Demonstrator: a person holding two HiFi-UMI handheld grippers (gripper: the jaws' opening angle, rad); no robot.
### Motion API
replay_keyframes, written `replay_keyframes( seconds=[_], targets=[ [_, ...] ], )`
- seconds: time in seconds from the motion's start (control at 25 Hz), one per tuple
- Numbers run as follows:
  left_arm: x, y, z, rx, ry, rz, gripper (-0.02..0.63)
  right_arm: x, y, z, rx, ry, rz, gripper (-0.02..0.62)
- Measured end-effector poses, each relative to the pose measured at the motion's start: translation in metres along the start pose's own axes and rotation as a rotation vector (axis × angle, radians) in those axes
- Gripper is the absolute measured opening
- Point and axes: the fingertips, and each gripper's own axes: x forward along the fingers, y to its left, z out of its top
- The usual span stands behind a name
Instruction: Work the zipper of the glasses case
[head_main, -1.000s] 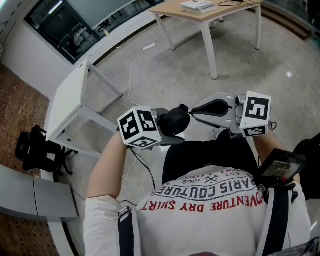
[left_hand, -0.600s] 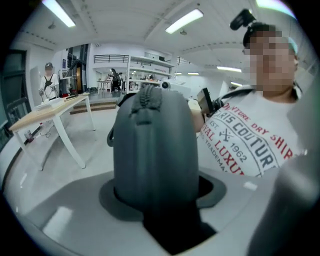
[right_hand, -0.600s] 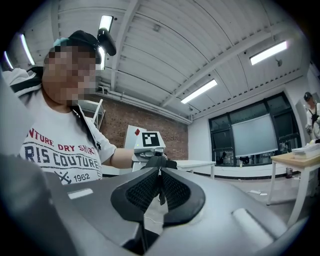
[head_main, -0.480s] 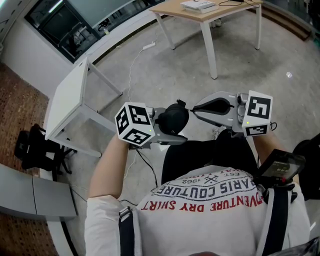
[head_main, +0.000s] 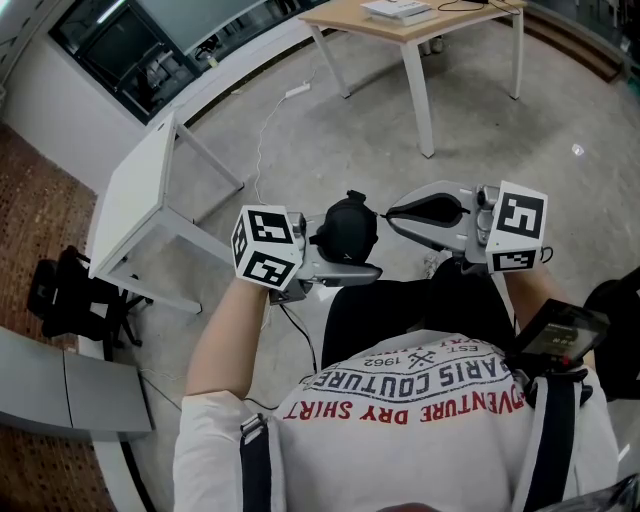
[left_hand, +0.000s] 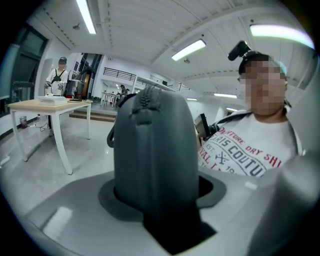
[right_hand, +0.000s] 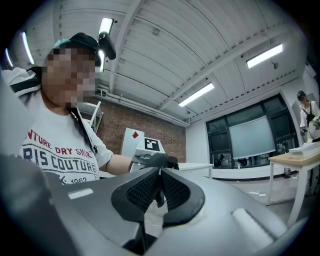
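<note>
The glasses case (head_main: 346, 228) is a black, domed, soft case, held in the air above the person's lap. My left gripper (head_main: 340, 252) is shut on it. In the left gripper view the case (left_hand: 155, 150) stands upright between the jaws and fills the middle, with its zipper end (left_hand: 146, 97) at the top. My right gripper (head_main: 393, 218) hovers just right of the case with a small gap between them. Its pads meet at the tips (right_hand: 160, 172), and I see nothing clearly held there. The case (right_hand: 156, 161) shows small beyond those tips.
The person's white printed shirt (head_main: 420, 390) lies directly below both grippers. A white table (head_main: 140, 200) stands at the left, a wooden table (head_main: 420, 30) at the back. A cable (head_main: 262, 140) runs over the concrete floor. A black chair (head_main: 70, 295) is far left.
My left gripper has turned and lifted the case a little, so its marker cube shows another face. The gap to the right gripper has widened slightly. The right gripper has barely moved.
</note>
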Motion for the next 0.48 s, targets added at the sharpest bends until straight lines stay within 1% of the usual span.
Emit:
replay_keyframes(
  seconds=[0.08, 0.16, 0.36, 0.48],
  targets=[
    [-0.002, -0.001, 0.006, -0.004, -0.049, 0.005, 0.247, 0.001, 0.001, 0.001, 0.002, -0.006, 0.001, 0.012],
    [-0.002, -0.003, 0.009, -0.025, -0.095, -0.003, 0.247, 0.001, 0.002, 0.001, 0.000, -0.013, 0.002, 0.002],
    [0.002, -0.008, 0.014, -0.128, -0.186, -0.042, 0.247, 0.001, 0.001, 0.002, -0.015, -0.012, -0.005, -0.001],
    [0.003, -0.008, 0.015, -0.185, -0.215, -0.052, 0.247, 0.000, 0.001, 0.001, -0.060, 0.008, -0.015, -0.002]
  ],
)
